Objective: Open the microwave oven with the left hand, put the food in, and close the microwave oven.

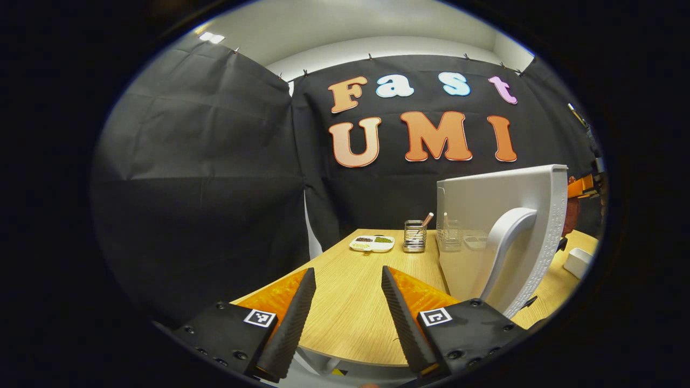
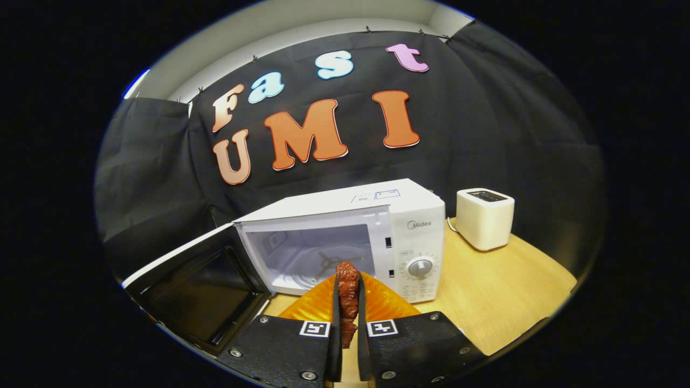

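The food (image 2: 347,302) is a dark reddish-brown strip of meat with a rough, glossy, lumpy surface, standing upright at about 6 o'clock in the right gripper view. The right gripper (image 2: 347,323) has its fingers closed on it from both sides, and the strip's top pokes above the fingertips. Just beyond it at 12 o'clock sits the white microwave (image 2: 377,237), its cavity open and pale inside, a round dial (image 2: 420,268) on the panel at 3 o'clock of the opening. The microwave door (image 2: 199,291) hangs wide open toward 9 o'clock, its dark window facing up and out.

In the left gripper view the left gripper (image 1: 347,302) is spread apart with nothing between the fingers, above the table edge; the door's white outer face and curved handle (image 1: 506,248) stand at 3 o'clock.

The table (image 2: 501,291) is light wood with a rounded edge. A white toaster (image 2: 484,218) stands at 2 o'clock of the microwave. Farther back in the left gripper view lie a divided dish (image 1: 372,243) and a metal cup holder (image 1: 414,236). Black cloth walls the booth
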A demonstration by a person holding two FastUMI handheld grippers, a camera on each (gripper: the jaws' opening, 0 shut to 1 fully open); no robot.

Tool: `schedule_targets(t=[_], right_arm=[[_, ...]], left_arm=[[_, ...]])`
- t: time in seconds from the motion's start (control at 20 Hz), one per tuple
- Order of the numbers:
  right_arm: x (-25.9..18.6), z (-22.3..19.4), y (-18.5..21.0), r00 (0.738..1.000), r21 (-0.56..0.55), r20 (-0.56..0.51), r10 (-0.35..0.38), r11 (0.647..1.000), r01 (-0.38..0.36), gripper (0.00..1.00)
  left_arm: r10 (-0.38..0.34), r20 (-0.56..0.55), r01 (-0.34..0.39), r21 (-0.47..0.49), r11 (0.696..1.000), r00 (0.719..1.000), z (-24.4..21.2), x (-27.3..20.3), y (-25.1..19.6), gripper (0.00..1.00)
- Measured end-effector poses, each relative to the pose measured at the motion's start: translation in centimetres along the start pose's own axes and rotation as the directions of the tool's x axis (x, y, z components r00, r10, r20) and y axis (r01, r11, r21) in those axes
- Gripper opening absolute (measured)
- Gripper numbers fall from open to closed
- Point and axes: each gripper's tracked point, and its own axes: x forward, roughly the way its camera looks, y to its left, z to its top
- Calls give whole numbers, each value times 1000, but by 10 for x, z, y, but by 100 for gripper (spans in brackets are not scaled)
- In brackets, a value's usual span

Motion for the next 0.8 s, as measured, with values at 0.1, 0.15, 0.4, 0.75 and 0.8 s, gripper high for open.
schedule_targets(t=[0.1, 0.15, 0.4, 0.75, 0.8], right_arm=[[16, 2, 5, 1000, 48, 26, -5, 999, 4, 11], [25, 2, 7, 999, 74, 36, -9, 997, 7, 11], [62, 9, 27, 994, 225, 106, 2, 974, -26, 11], [112, -4, 38, 987, 400, 155, -36, 916, -30, 11], [119, -7, 37, 985, 420, 162, -57, 907, -17, 11]], left_arm=[[4, 0, -4, -1, 1000, 1000, 2, 1, 4, 79], [6, 0, -6, -4, 1000, 1000, 3, 3, 6, 82], [22, -5, -22, -16, 1000, 1000, 1, 9, 14, 82], [32, -26, -33, -30, 999, 999, -6, 21, 18, 82], [33, -27, -34, -30, 999, 999, -8, 22, 20, 79]])
